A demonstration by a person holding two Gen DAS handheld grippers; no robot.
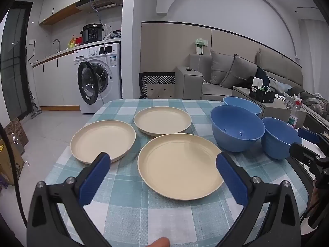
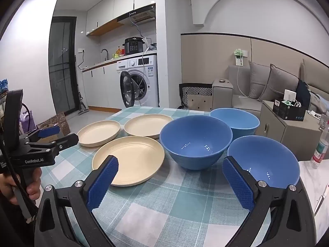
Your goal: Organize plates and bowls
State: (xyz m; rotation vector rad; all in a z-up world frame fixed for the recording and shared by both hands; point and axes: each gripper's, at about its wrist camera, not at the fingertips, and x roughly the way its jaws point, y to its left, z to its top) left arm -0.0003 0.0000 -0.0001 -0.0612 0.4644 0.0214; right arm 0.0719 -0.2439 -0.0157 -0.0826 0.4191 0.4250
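Three cream plates lie on the checked tablecloth (image 1: 131, 216): a near one (image 1: 178, 166), a left one (image 1: 102, 140) and a far one (image 1: 162, 120). To their right stand three blue bowls: a middle one (image 1: 236, 127), a paler far one (image 1: 242, 104) and a right one (image 1: 279, 138). My left gripper (image 1: 162, 160) hovers open over the near plate's front, holding nothing. In the right wrist view, my right gripper (image 2: 170, 162) is open and empty, between the near plate (image 2: 131, 158) and the nearest bowl (image 2: 265, 160), behind which sits the middle bowl (image 2: 195, 140).
A washing machine (image 1: 96, 78) with its door open stands beyond the table's far left corner. A grey sofa (image 1: 226, 78) and a low cabinet (image 2: 287, 131) lie to the right, with a water bottle (image 2: 320, 148) beside the table. Cardboard boxes (image 1: 12, 154) sit on the floor at left.
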